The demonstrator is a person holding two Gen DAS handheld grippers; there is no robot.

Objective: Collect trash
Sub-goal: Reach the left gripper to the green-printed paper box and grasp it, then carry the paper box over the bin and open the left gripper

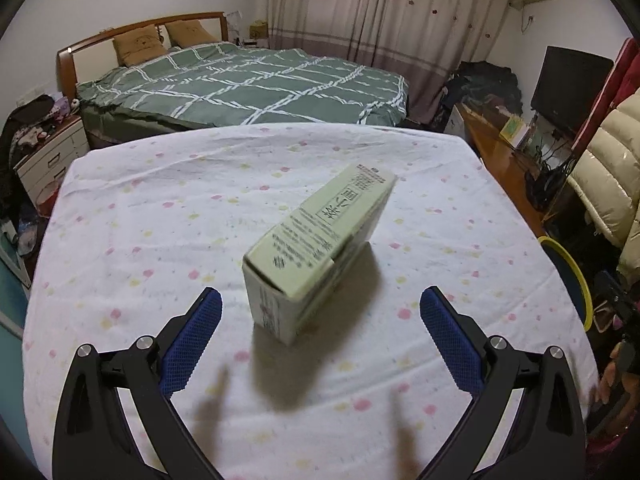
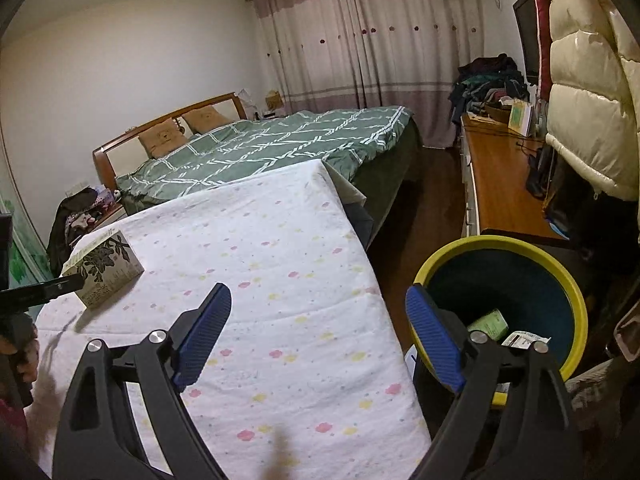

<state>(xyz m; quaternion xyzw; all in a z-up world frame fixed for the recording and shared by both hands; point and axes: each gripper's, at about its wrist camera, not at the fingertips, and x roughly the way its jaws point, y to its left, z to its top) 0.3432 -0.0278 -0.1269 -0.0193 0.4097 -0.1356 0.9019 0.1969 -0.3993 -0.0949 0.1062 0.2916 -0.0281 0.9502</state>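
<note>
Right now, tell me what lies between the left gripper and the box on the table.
Nothing but bare flowered tablecloth and the box's shadow. In the left wrist view the open left gripper frames the box without touching it.

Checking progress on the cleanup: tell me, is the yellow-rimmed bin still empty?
No, the bin already holds a pale green box and a white slip.

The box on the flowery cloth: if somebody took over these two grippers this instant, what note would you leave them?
Left gripper: open, empty, just short of the box, not touching.
Right gripper: open, empty, over the table's edge beside the bin.
Done: two pieces of trash already lie in the bin.
Left: grip the box, carry it to the bin, drop it in.
</note>
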